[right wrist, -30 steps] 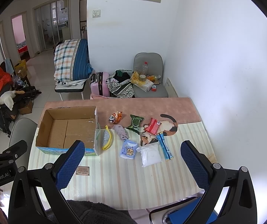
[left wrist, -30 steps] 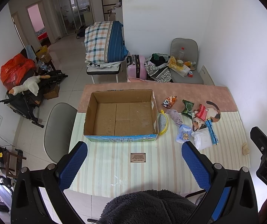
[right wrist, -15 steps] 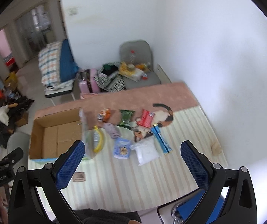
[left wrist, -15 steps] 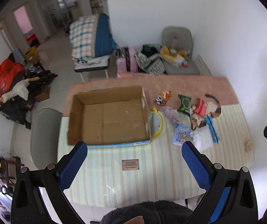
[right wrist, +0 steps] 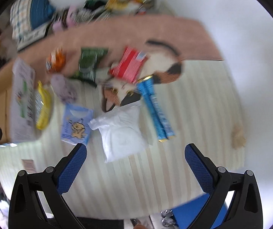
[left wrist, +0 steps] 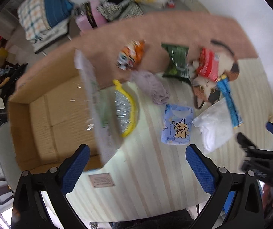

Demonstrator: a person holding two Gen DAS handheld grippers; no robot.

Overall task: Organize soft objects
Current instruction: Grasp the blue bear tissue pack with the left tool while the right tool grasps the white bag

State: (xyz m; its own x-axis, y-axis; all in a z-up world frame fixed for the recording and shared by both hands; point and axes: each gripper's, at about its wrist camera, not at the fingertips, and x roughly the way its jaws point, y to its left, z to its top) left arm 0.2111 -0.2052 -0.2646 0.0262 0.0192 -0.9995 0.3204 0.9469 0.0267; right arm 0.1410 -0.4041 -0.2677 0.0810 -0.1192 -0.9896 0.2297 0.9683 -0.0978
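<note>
An open cardboard box (left wrist: pixel 48 114) stands empty at the table's left. To its right lie a yellow-rimmed pouch (left wrist: pixel 126 110), a lilac cloth (left wrist: pixel 153 87), a blue cartoon tissue pack (left wrist: pixel 177 126), a white plastic bag (right wrist: pixel 122 131), an orange snack bag (left wrist: pixel 131 55), a green packet (right wrist: pixel 89 64), a red packet (right wrist: pixel 129 64), a cat-shaped cushion (right wrist: pixel 165 70) and a blue tube pack (right wrist: pixel 155 108). My left gripper (left wrist: pixel 137 168) hovers open above the table near the box corner. My right gripper (right wrist: pixel 135 169) hovers open just short of the white bag. Both views are blurred.
The striped tablecloth (right wrist: pixel 193 114) meets a pink runner (left wrist: pixel 174 26) at the far side. A small label (left wrist: pixel 101 180) lies near the front edge. A tan scrap (right wrist: pixel 238 136) sits at the right edge. Beyond the table are a plaid bundle (left wrist: pixel 41 13) and a cluttered chair.
Both grippers have dropped and tilted toward the table, so the objects fill more of each view. Nothing on the table has moved. Both stay open.
</note>
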